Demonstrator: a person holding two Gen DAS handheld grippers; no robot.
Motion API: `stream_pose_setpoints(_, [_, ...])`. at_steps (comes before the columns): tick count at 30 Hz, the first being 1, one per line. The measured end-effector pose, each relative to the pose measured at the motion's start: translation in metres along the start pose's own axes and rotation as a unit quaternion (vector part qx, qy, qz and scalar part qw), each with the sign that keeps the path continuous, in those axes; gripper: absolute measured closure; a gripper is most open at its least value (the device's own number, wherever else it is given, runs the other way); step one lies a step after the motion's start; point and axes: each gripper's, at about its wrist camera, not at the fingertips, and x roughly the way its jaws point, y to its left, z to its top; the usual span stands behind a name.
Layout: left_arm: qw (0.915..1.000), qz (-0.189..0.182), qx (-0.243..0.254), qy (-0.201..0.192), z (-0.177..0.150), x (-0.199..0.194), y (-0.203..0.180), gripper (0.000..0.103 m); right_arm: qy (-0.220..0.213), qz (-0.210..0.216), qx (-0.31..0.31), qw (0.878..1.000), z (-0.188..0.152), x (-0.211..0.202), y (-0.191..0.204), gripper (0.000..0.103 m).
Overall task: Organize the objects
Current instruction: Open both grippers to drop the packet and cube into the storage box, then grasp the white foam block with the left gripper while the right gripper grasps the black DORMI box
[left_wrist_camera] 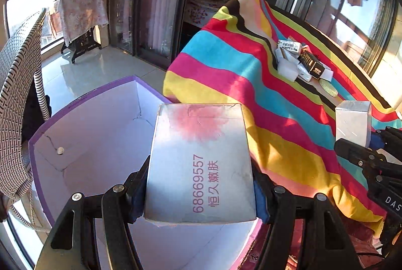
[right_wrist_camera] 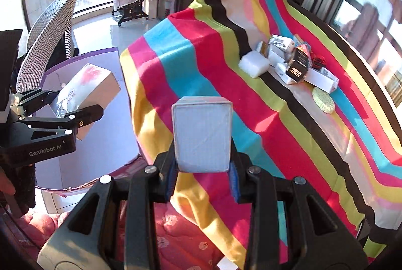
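My left gripper is shut on a white box with a pink blotch and pink print, held over the open purple-rimmed storage box. That box and gripper also show in the right wrist view. My right gripper is shut on a small silver-white box, held above the near edge of the striped cloth; it also shows at the right in the left wrist view. A pile of small boxes lies on the cloth further off.
A white foam block and a round yellow-green pad lie by the pile. A woven chair stands behind the storage box. A pink quilted cushion lies below the table edge. Glass doors and windows surround the area.
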Motion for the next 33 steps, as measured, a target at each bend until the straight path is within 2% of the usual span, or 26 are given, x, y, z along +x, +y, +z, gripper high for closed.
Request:
stream_pose_setpoints(5, [0.9986, 0.037, -0.038, 0.001, -0.002, 0.002, 0.037, 0.035, 0.002, 0.072, -0.041, 0.997, 0.018, 0.008, 0.042, 0.065])
stream_pose_setpoints(10, [0.9957, 0.065, -0.067, 0.000, -0.002, 0.004, 0.066, 0.034, -0.004, 0.151, -0.078, 0.985, 0.029, 0.018, 0.082, 0.065])
stream_pose_setpoints(11, [0.9952, 0.071, -0.068, -0.001, -0.002, 0.004, 0.070, 0.031, 0.000, 0.169, -0.081, 0.982, 0.030, 0.021, 0.088, 0.059])
stream_pose_setpoints(12, [0.9945, 0.078, -0.069, -0.003, -0.001, 0.005, 0.072, 0.025, 0.003, 0.180, -0.082, 0.980, 0.031, 0.025, 0.094, 0.047])
stream_pose_setpoints(14, [0.9930, 0.094, -0.071, -0.012, -0.002, 0.002, 0.079, 0.019, 0.002, 0.185, -0.077, 0.980, 0.032, 0.028, 0.100, 0.035])
stream_pose_setpoints(15, [0.9922, 0.101, -0.072, -0.017, -0.003, 0.001, 0.081, 0.019, 0.002, 0.186, -0.076, 0.980, 0.031, 0.029, 0.101, 0.034])
stream_pose_setpoints(17, [0.9915, 0.106, -0.072, -0.023, -0.004, 0.000, 0.082, 0.019, 0.003, 0.182, -0.077, 0.980, 0.030, 0.029, 0.101, 0.034])
stream_pose_setpoints(21, [0.9938, 0.089, -0.065, -0.018, -0.001, 0.007, 0.076, 0.019, 0.001, 0.159, -0.064, 0.985, 0.026, 0.030, 0.088, 0.034])
stream_pose_setpoints(25, [0.9982, 0.050, -0.029, -0.016, 0.014, 0.012, 0.042, 0.019, 0.001, 0.089, -0.040, 0.995, 0.025, 0.037, 0.052, 0.034])
stream_pose_setpoints(29, [0.9988, 0.007, 0.041, -0.026, 0.048, 0.023, -0.020, 0.016, 0.006, 0.045, 0.047, 0.998, 0.018, 0.044, -0.013, 0.034])
stream_pose_setpoints(33, [0.9947, -0.030, 0.099, -0.005, 0.081, 0.059, -0.085, 0.014, 0.016, -0.015, 0.160, 0.987, 0.002, 0.049, -0.094, 0.033])
